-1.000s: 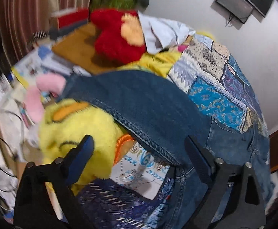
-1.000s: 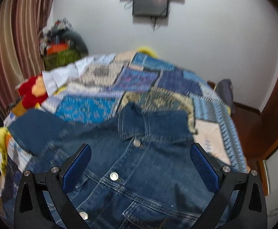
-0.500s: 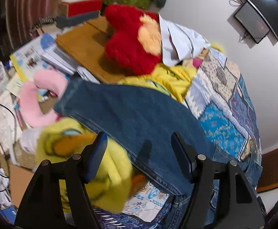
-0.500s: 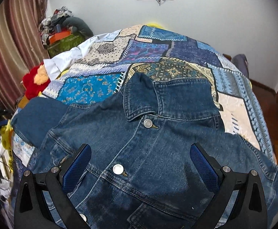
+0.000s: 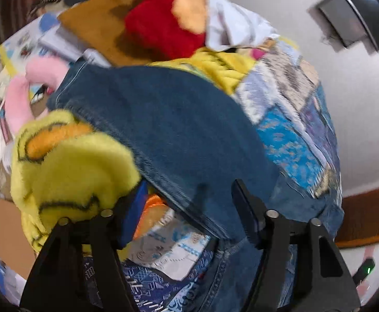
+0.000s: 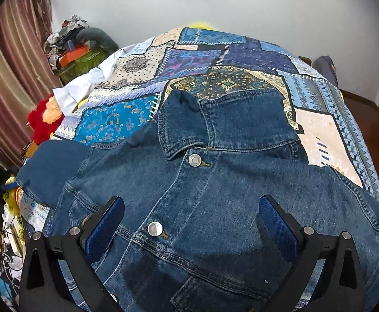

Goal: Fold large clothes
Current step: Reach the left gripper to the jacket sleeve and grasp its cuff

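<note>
Denim jacket [image 6: 215, 195]: spread front-up on the bed, collar toward the far wall, metal buttons done up along the placket.
Sleeve [image 5: 168, 130]: one sleeve runs out over the bed's edge, lying across a yellow plush toy [image 5: 67, 171].
Bed: patchwork quilt [image 6: 241, 59] in blues and creams covers it; the jacket rests on the near part.
Left gripper [image 5: 187, 210]: tilted down at the sleeve's seamed edge, jaws closing with the denim edge between them; the pads are not yet pressing on the cloth.
Right gripper [image 6: 192, 221]: low over the jacket's front, jaws wide apart, nothing clamped, a button [image 6: 155, 228] between them.
Beside the bed: red plush toy [image 5: 163, 23], white cloth [image 5: 231, 28], pink plush [image 5: 20, 98].
</note>
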A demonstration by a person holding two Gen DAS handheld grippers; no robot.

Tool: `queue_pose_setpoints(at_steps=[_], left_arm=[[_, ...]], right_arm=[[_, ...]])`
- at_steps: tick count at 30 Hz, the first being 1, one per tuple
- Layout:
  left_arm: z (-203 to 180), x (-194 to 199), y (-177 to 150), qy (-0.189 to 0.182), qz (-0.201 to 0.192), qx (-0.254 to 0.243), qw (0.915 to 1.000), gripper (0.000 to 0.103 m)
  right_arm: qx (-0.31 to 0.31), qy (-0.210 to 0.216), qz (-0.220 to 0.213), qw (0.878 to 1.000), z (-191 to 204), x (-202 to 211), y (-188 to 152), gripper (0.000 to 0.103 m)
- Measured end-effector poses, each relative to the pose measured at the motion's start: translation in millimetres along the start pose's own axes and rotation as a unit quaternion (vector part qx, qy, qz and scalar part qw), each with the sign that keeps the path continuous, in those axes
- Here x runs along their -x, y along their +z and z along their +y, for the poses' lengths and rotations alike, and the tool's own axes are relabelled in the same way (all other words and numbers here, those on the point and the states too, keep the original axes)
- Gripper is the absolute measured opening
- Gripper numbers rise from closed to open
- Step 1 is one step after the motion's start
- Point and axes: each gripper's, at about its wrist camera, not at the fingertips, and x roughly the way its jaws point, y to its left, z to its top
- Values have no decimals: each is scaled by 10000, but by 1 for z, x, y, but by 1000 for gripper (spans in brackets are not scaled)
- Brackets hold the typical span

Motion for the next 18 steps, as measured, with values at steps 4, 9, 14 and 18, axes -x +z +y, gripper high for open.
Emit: queue_pose_setpoints(at_steps=[4,9,14,18], left_arm=[[9,-13,12,298,-98,126,9994,35],[-12,-10,20,943,-437,-332,9940,11],[-82,29,4,1256,-1225,-1574,9718,7],[-142,66,-23,774,-1703,-2431,9518,6]], right_arm=[[-75,38,-29,10000,-4,3,0,103],[-154,60,-15,9999,-8,6,-2,103],[-134,21,-98,9999,-11,17,-2,103],[-55,-28,-198,9998,-11,31,-3,103]])
